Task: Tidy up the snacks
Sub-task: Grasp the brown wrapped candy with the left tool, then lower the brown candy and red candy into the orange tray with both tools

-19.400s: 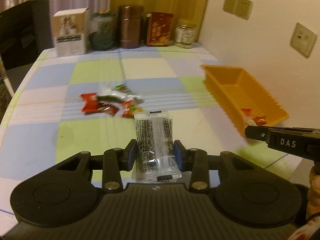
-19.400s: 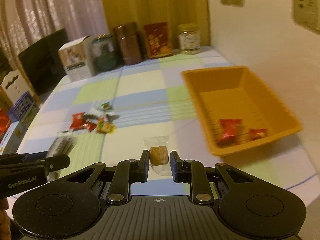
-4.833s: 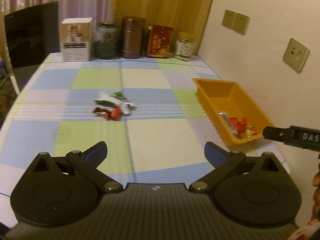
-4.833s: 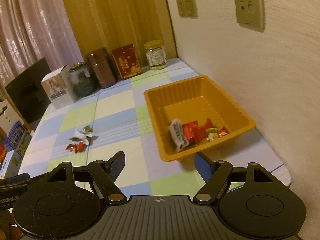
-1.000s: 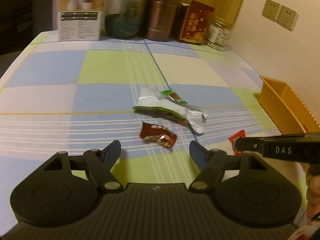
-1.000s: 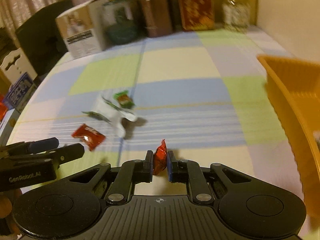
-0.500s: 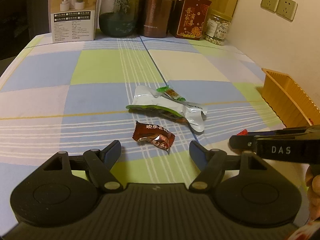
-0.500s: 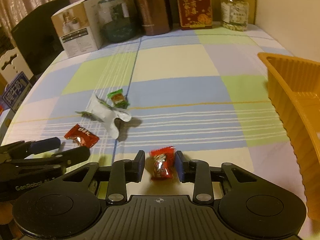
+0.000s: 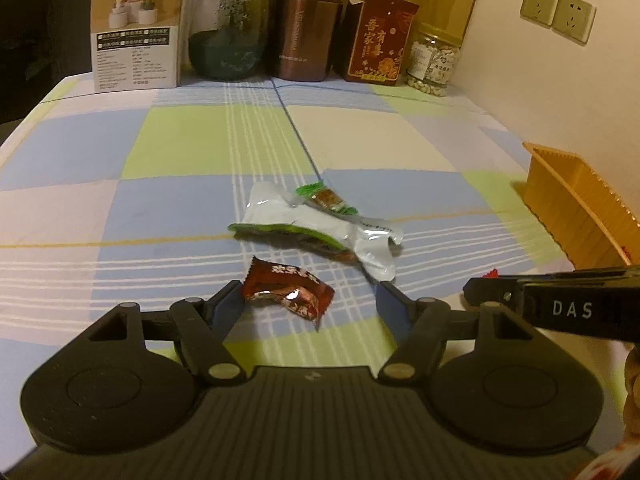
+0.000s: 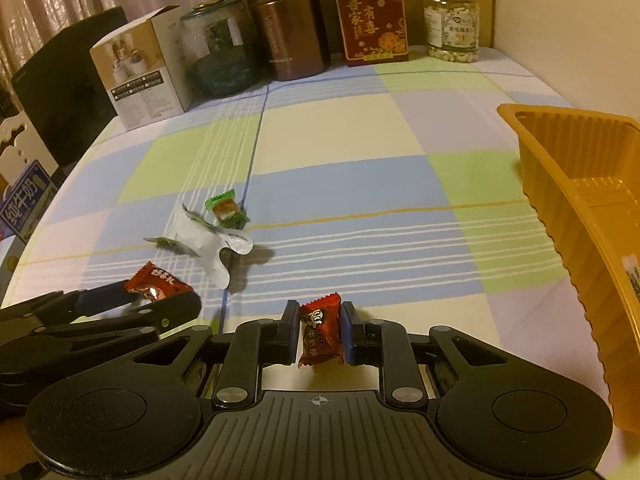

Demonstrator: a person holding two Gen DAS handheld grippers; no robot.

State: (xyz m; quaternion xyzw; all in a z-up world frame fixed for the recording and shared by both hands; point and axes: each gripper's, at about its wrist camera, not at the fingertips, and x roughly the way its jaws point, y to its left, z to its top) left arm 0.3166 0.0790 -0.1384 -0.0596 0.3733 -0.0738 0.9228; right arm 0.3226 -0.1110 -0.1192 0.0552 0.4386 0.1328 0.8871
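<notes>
The right gripper clamps a red candy just above the checked counter. The left gripper is spread wide around a dark red candy lying on the counter. Just beyond lie a white wrapper and a green candy. The orange tray sits to the right; jars and boxes line the back.

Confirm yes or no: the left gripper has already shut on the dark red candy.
No: the left gripper stands wide open, its blue pads on either side of the dark red candy lying on the tablecloth.
</notes>
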